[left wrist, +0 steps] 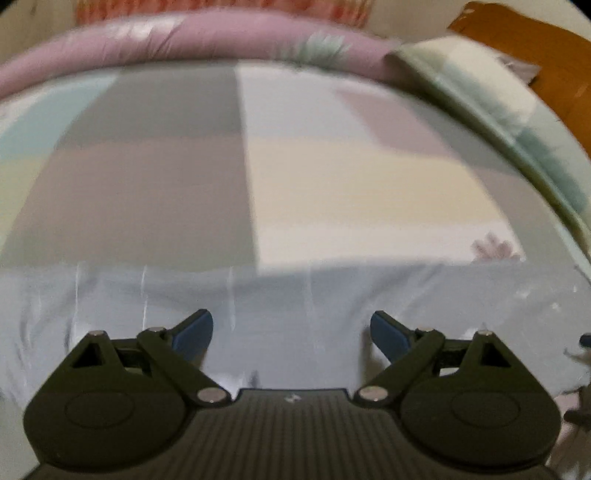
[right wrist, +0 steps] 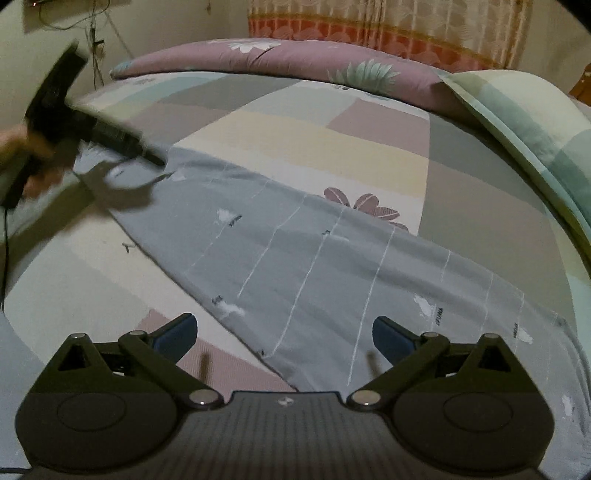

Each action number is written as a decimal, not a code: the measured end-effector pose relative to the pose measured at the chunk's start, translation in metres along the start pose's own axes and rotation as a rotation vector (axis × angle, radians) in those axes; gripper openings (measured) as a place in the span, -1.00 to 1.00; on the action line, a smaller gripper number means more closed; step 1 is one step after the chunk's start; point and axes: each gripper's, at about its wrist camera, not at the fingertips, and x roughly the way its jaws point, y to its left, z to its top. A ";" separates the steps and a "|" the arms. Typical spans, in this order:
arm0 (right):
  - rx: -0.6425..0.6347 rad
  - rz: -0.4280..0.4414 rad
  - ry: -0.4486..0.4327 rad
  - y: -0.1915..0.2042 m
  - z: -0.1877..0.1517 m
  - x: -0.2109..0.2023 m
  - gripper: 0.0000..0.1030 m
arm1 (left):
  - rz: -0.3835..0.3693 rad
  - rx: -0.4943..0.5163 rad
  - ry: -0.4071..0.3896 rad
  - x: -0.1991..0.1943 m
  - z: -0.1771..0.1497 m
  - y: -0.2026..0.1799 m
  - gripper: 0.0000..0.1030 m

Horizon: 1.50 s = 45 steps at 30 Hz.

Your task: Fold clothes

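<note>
1. Up close, the left wrist view is smeared by blur. The left gripper (left wrist: 291, 334) stands with its jaws wide apart and nothing between the blue pads (left wrist: 195, 334). Under it lies the garment (left wrist: 258, 295), a pale grey-blue cloth with thin white stripes, spread flat across the lower part of the picture. Its far edge runs side to side across the bedsheet (left wrist: 332, 166), which is printed in blocks of grey, cream, mauve and pale green. A mauve pillow (left wrist: 192, 37) lies along the far side of the bed, and a green-checked pillow (left wrist: 480, 96) lies at the right. Brown wood, perhaps furniture, shows in the upper right corner (left wrist: 535, 55).

2. Seen from the right wrist, the picture is sharper. The right gripper (right wrist: 284, 334) is fully spread, its pads clear of the cloth and holding nothing. The garment (right wrist: 295, 258) stretches as a long band from upper left to lower right over the bedsheet (right wrist: 369, 144), lying flat with small white marks and dark lettering on it. At its far left end the left gripper (right wrist: 157, 160) points down at the cloth in a person's hand (right wrist: 33, 158); blur hides whether its tips touch the cloth. A curtain (right wrist: 388, 29) with an orange band hangs behind the pillows.
</note>
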 end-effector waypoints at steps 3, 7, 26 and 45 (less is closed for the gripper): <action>0.015 0.020 0.006 -0.002 -0.001 0.005 1.00 | -0.015 0.018 0.014 -0.013 -0.010 0.002 0.80; 0.026 0.015 0.009 -0.001 -0.003 0.010 1.00 | -0.023 -0.010 0.015 -0.020 0.003 0.007 0.80; 0.067 0.032 0.014 0.000 -0.002 0.009 1.00 | 0.004 -0.186 0.003 -0.009 0.023 0.070 0.74; 0.054 -0.018 0.028 0.005 -0.006 -0.044 1.00 | 0.148 -0.001 0.029 -0.107 -0.010 0.015 0.72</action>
